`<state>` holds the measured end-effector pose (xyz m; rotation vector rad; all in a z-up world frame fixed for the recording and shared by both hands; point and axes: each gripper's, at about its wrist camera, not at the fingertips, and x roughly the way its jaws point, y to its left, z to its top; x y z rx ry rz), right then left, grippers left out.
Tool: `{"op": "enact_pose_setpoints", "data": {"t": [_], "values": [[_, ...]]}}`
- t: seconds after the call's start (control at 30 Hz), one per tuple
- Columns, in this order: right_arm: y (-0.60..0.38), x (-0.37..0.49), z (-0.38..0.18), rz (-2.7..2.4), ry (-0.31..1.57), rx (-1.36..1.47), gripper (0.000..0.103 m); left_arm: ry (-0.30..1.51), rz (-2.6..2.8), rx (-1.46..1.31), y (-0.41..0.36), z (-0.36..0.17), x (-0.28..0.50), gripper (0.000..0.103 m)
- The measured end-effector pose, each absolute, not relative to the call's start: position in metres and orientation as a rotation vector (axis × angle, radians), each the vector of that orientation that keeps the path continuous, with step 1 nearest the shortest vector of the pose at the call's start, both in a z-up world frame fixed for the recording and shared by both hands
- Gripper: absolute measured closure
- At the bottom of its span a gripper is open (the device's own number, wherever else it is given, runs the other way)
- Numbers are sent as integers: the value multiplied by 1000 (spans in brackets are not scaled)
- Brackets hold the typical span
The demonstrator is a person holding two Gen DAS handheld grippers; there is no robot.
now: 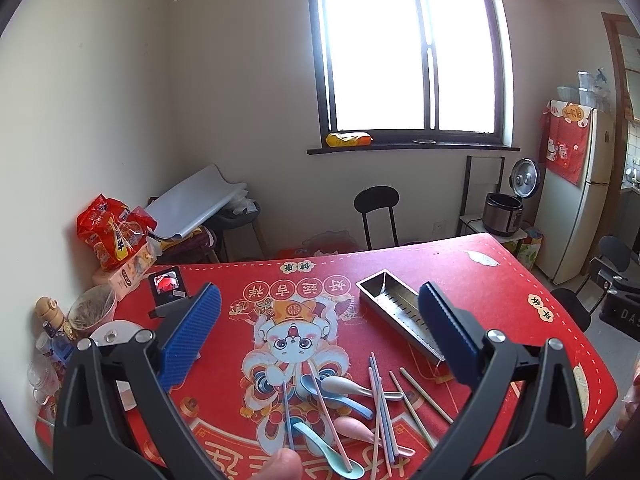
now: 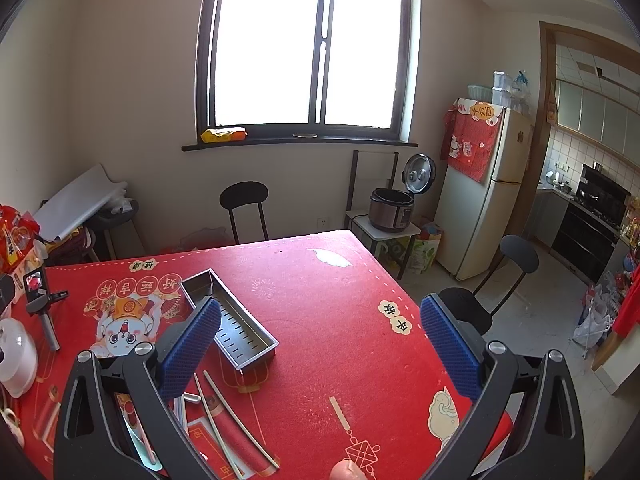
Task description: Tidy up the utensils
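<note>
Both grippers hang above the table (image 2: 320, 280) with nothing in them: the left gripper (image 1: 320, 328) has its blue pads spread wide over the near middle of the red festive mat (image 1: 480, 280), and the right gripper (image 2: 320, 340) is spread just as wide further to the right. That wide stance looks like readiness to come down around a thin piece rather than to carry anything, so I judge that sorting has not begun. The utensils lie loose in a pile at the near edge: pastel spoons (image 1: 344, 388) in blue, beige and pink, with chopsticks (image 1: 380, 400) crossed over them, and a few more chopsticks (image 2: 236, 420) lying a little apart to the right. The steel tray (image 1: 396, 312), long, narrow and slotted in its floor, sits empty just beyond the pile and slanted to the table edge, which makes it the likely place for them. The crossing is the main hindrance, since lifting one stick may drag a spoon or roll its neighbour, and flat sticks give the pads little to bite. At the far left stand snack bags (image 1: 112, 236), a covered bowl (image 1: 92, 306), a white lid (image 1: 116, 332) and a small camera on a stand (image 1: 168, 288), all well apart from the pile. A fingertip (image 1: 280, 466) shows at the bottom edge.
</note>
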<state>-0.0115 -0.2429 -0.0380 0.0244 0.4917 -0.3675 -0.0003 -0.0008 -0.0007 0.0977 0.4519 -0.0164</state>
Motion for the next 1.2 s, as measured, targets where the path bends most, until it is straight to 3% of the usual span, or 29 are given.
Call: {"op": "enact_pose_setpoints", "data": {"t": [1.2], "values": [[-244,-12,-39,-369,501,24,5,454,-24,94,-2,-1,0,5]]}}
